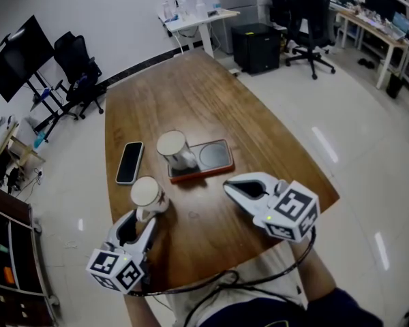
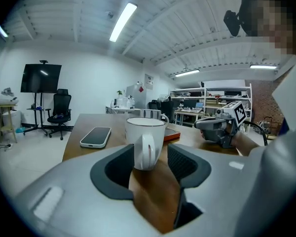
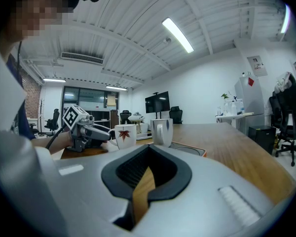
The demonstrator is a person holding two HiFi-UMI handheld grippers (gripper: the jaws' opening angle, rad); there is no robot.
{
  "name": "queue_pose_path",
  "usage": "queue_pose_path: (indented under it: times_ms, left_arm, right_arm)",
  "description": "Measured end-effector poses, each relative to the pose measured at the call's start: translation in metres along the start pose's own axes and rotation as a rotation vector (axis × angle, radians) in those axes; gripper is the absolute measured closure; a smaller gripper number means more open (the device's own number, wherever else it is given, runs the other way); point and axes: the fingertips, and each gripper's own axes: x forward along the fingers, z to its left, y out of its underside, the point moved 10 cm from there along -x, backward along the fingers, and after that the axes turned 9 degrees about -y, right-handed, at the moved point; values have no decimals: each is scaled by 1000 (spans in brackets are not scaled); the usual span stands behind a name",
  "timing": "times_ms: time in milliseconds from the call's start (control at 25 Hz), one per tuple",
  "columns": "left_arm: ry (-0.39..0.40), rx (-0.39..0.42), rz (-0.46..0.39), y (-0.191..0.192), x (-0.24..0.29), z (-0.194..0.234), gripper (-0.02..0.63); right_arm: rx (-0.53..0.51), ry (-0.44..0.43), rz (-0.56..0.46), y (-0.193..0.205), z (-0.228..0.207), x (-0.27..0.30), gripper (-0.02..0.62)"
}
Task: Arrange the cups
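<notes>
Presently, left gripper [image 1: 140, 216] stands half open, its jaws astride the handle of the near cup [image 1: 146, 193] without pressing; phone [image 1: 129, 162] lies at that cup's 11 o'clock. Tray [image 1: 203, 172], at 1 o'clock, holds the second cup [image 1: 174, 147] upright. Right gripper [image 1: 227, 188]: jaws closed, empty.

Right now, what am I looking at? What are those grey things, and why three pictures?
There is no robot: a person holds a hand-held gripper in each hand. One picture comes from a camera on the person's head, looking down; the other two from cameras riding on each gripper. On the wooden table are a phone, a tray bearing a white mug, and a leaf-printed mug. The left hand-held gripper stands open around that mug's handle; the right hand-held gripper is shut and empty.
</notes>
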Motion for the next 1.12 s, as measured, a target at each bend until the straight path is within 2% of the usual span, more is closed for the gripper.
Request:
queue_pose_path:
  times_ms: [80, 160, 480, 760, 1120]
  left_arm:
    - [-22, -1, -27, -2, -1, 0, 422]
    - [-46, -4, -49, -3, -2, 0, 531]
    - [-62, 0, -55, -4, -2, -2, 534]
    - [-82, 9, -131, -2, -11, -13, 535]
    - [-99, 16, -157, -4, -15, -28, 535]
  right_arm:
    - [3, 2, -3, 0, 0, 1, 577]
    - [3, 0, -5, 0, 0, 1, 577]
    - [-5, -1, -1, 1, 1, 0, 577]
    - [-1, 2, 1, 2, 0, 0, 577]
    - [-3, -2, 1, 2, 1, 0, 577]
